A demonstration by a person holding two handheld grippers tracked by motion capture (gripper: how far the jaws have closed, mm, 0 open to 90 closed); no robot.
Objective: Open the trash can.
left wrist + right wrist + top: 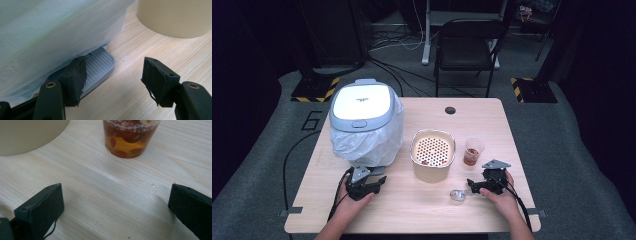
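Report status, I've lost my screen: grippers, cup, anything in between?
Left gripper open by the bin's pedal. Right gripper open, empty. Cup upright, untouched. Small shiny object beside right gripper.

Light falls from above onto the wooden table [422, 200], which stands bright against a dim room; the floor and far corners sink into near black. The white lid of the bin [362, 102] glares, its top washed out. The high view is soft and low in detail, so the small shiny object [457, 195] by the right hand is hard to identify. In the left gripper view, the plastic bag [50, 32] is blurred and overexposed, with a faint green tinge. In the right gripper view, the cup [130, 137] is slightly soft, a pale sheen crosses the wood, and soft shadows lie beside the jaws.
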